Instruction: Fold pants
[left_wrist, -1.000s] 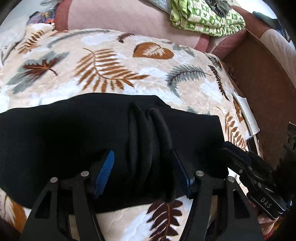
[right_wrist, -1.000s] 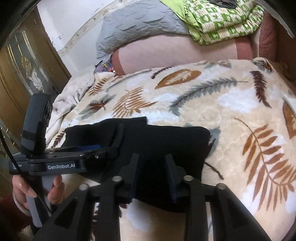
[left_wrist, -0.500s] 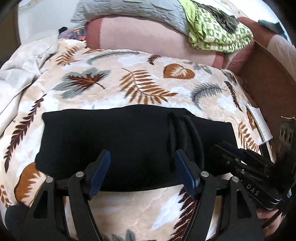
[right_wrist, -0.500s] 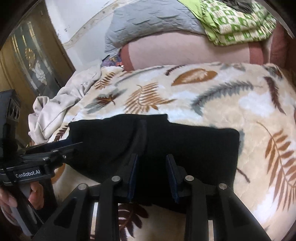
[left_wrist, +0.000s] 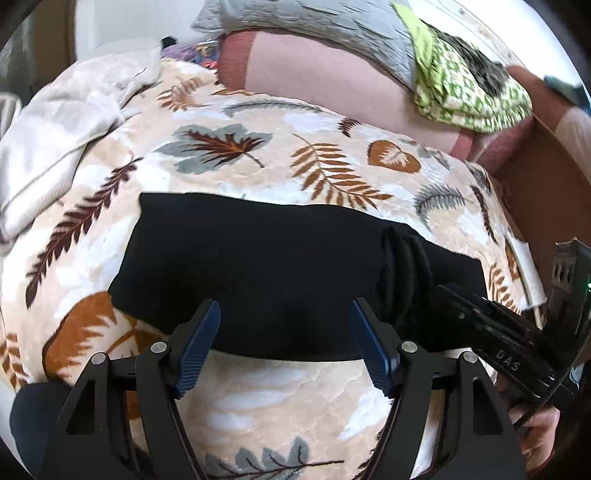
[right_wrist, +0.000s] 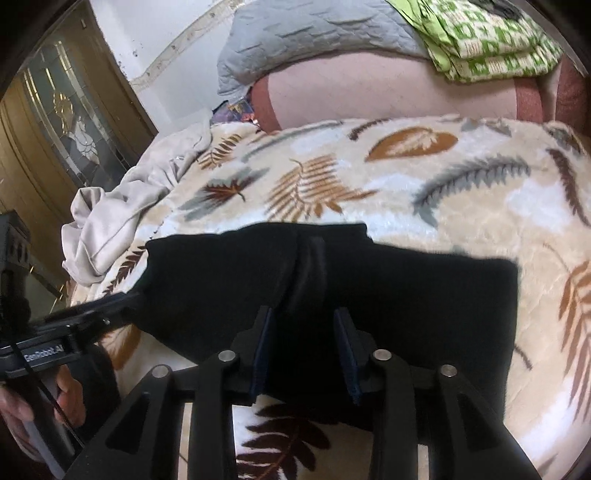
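Note:
The black pants (left_wrist: 266, 269) lie folded into a flat oblong on the leaf-print blanket (left_wrist: 332, 173), with a bunched ridge of folds (left_wrist: 402, 273) toward their right end. My left gripper (left_wrist: 284, 332) is open and empty, its blue pads just over the pants' near edge. My right gripper (right_wrist: 304, 347) is open, narrower, over the near edge of the pants (right_wrist: 406, 306) by the ridge (right_wrist: 310, 266); it also shows in the left wrist view (left_wrist: 491, 328). The left gripper shows in the right wrist view (right_wrist: 96, 314) at the pants' left end.
A pale beige cloth (left_wrist: 62, 129) is crumpled at the blanket's left. A pink bolster (left_wrist: 332, 81) with a grey quilt (left_wrist: 314, 22) and green patterned bedding (left_wrist: 472, 88) lies at the far side. A brown bed wall (left_wrist: 546, 177) stands at the right. A wooden door (right_wrist: 55, 122) is left.
Both grippers have drawn back toward me from the pants. The left gripper, which straddled the ridge, is now off it and left of it. The pants lie still.

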